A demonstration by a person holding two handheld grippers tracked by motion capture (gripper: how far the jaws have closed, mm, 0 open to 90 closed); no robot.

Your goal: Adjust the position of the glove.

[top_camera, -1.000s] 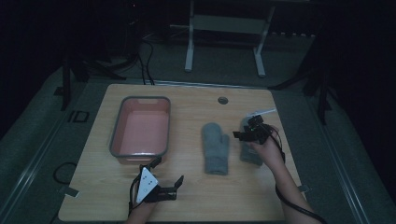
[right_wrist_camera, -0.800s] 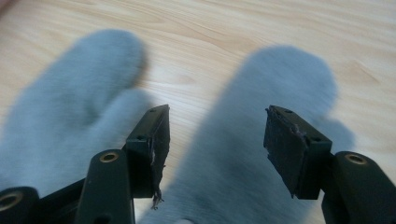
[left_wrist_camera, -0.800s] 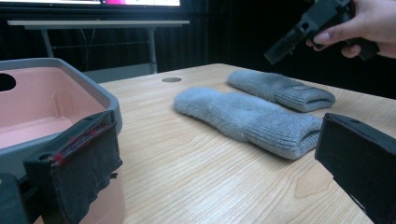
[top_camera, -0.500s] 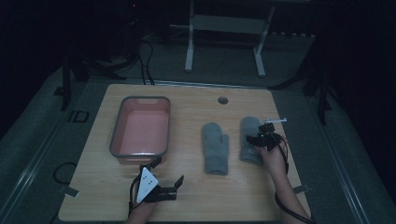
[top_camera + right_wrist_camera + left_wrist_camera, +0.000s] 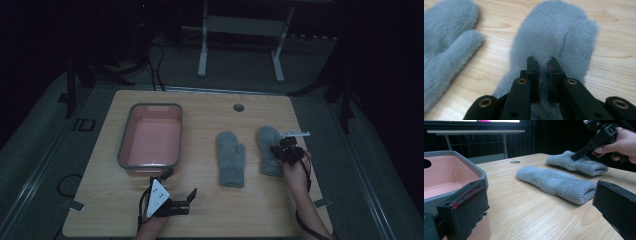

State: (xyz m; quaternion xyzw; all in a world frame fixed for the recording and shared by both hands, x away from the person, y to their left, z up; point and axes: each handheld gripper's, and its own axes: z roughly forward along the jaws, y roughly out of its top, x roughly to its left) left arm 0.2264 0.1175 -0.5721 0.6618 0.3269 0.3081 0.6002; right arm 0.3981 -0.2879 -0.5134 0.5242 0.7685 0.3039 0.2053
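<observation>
The right gripper (image 5: 278,149) has come down and drifted towards four o'clock, off the upper part of the right mitten (image 5: 269,146) and onto its middle, near the cuff end. A second ago it sat higher over the fur with its jaws apart. They have just been closing, and now they stand almost together with a ridge of grey fur pinched up between them, as the right gripper view shows plainly. From above the room is dim, so the mitten itself seems not to have left the table, though I cannot be sure.
</observation>
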